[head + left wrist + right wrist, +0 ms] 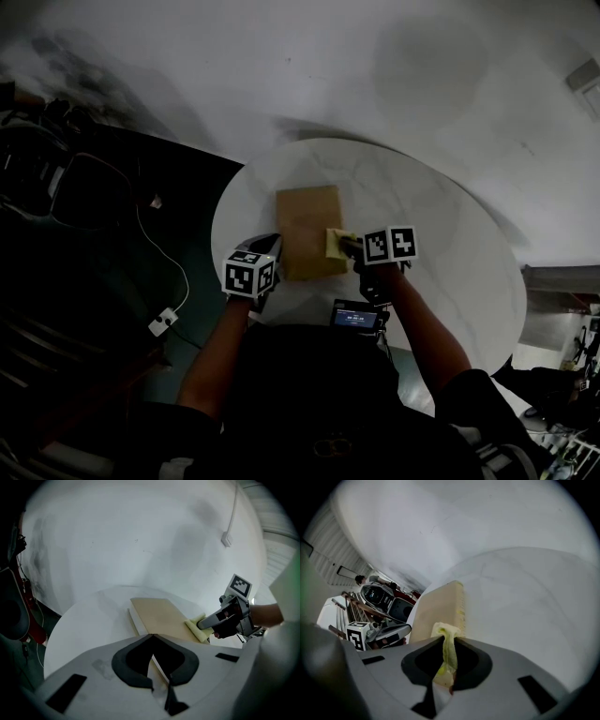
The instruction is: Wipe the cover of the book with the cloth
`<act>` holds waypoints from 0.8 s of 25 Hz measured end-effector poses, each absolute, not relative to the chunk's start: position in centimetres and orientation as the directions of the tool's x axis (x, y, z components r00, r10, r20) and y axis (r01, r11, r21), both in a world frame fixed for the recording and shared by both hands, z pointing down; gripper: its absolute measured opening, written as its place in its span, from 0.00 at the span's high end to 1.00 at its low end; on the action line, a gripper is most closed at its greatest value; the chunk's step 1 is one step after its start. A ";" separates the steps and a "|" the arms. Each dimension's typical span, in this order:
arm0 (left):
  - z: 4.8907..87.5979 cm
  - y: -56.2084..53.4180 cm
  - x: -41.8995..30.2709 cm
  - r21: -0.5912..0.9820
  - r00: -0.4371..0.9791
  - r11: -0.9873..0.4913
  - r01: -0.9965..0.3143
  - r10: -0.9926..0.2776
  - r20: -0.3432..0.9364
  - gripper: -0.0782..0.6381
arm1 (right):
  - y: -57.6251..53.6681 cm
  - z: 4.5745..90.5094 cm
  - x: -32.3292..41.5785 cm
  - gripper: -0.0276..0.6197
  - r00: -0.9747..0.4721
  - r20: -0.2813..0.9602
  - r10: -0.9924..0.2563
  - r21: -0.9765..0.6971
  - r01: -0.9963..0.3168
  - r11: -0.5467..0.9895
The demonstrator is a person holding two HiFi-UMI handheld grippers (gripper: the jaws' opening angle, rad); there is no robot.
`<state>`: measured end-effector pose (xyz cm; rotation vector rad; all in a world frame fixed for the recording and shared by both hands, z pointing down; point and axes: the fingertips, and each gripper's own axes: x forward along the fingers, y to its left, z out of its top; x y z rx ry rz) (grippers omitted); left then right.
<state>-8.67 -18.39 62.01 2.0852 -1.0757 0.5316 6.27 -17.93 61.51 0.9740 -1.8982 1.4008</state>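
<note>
Evidently the cloth (447, 645) was a soft, light, thin thing: it folded limply where your right gripper (449, 638) pinched it between closed jaws, a yellow fold standing up out of the pads. It would likely give under pressure and drag flat, so a hold at its bunched middle, as you had it, seemed sound. The book (307, 228) looked stiff and flat, with a plain tan cover, lying closed near the middle of the round white table (450, 262). I judged it light enough to slide under a wiping stroke, so it wanted steadying at a corner.

You held the cloth against the book's right edge, near the corner closest to you, with the right forearm reaching in from below and the gripper angled across the cover. Your left gripper (152, 635) had its jaws pressed together with nothing between them, tips at the book's near left corner; whether they touched it I could not tell.
</note>
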 end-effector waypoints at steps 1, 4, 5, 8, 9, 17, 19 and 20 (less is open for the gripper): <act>62.0 -18.5 -8.6 0.410 0.567 -0.393 -0.823 -0.526 0.634 0.89 | -18.0 61.6 6.7 0.82 -0.562 0.798 -0.217 -0.534 -0.827 0.176; 62.1 -18.5 -8.5 0.408 0.566 -0.394 -0.824 -0.525 0.635 0.89 | -18.2 61.7 7.5 0.82 -0.557 0.799 -0.227 -0.533 -0.830 0.162; 62.1 -18.5 -8.6 0.408 0.566 -0.394 -0.824 -0.525 0.636 0.89 | -18.2 61.7 7.6 0.82 -0.556 0.799 -0.230 -0.533 -0.831 0.158; 62.1 -18.5 -8.5 0.408 0.566 -0.394 -0.824 -0.525 0.635 0.89 | -18.2 61.8 7.9 0.82 -0.554 0.799 -0.236 -0.533 -0.833 0.151; 62.1 -18.5 -8.5 0.409 0.566 -0.393 -0.824 -0.525 0.636 0.89 | -18.2 61.8 7.9 0.82 -0.553 0.799 -0.236 -0.532 -0.833 0.150; 62.1 -18.5 -8.6 0.412 0.565 -0.388 -0.824 -0.527 0.635 0.89 | -18.2 61.5 7.8 0.82 -0.547 0.801 -0.241 -0.527 -0.837 0.149; 62.0 -18.4 -8.6 0.415 0.566 -0.386 -0.824 -0.527 0.634 0.89 | -18.2 61.2 7.6 0.82 -0.551 0.798 -0.245 -0.530 -0.835 0.149; 62.0 -18.5 -8.6 0.416 0.566 -0.385 -0.824 -0.528 0.633 0.89 | -18.2 60.9 7.4 0.82 -0.556 0.794 -0.246 -0.535 -0.831 0.151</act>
